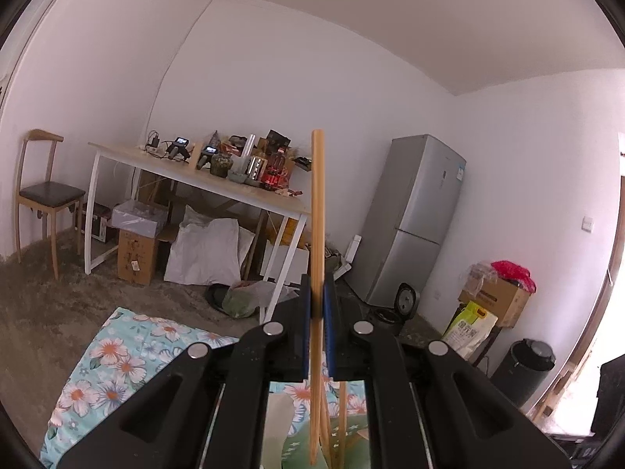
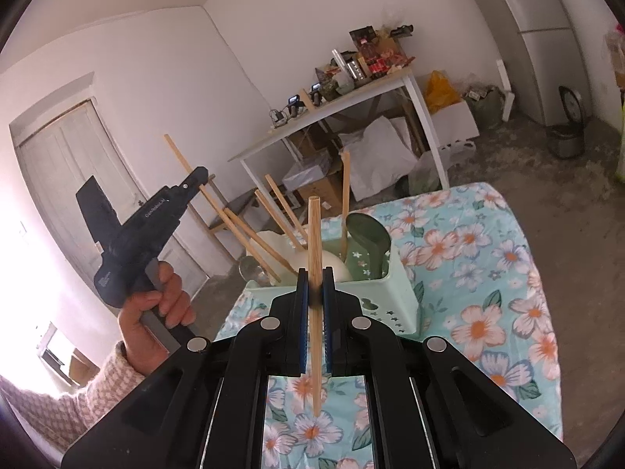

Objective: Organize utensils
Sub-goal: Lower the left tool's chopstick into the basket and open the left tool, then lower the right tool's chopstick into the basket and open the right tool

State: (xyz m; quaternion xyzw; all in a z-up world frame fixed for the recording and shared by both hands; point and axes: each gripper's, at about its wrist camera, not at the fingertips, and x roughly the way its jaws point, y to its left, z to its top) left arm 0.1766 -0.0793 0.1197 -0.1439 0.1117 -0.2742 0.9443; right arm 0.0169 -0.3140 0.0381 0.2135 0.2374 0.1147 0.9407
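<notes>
Chopsticks: your left gripper [image 1: 317,301] clamps one pale, square-ended wooden chopstick [image 1: 317,211] upright; your right gripper [image 2: 315,293] clamps another wooden chopstick [image 2: 315,242].

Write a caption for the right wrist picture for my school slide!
Right gripper pinches one chopstick upright above the green utensil basket, while the left gripper holds another chopstick.

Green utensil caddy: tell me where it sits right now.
In the right wrist view the green utensil caddy stands on the floral tablecloth at its left edge, just beyond the right gripper, holding several chopsticks.
</notes>
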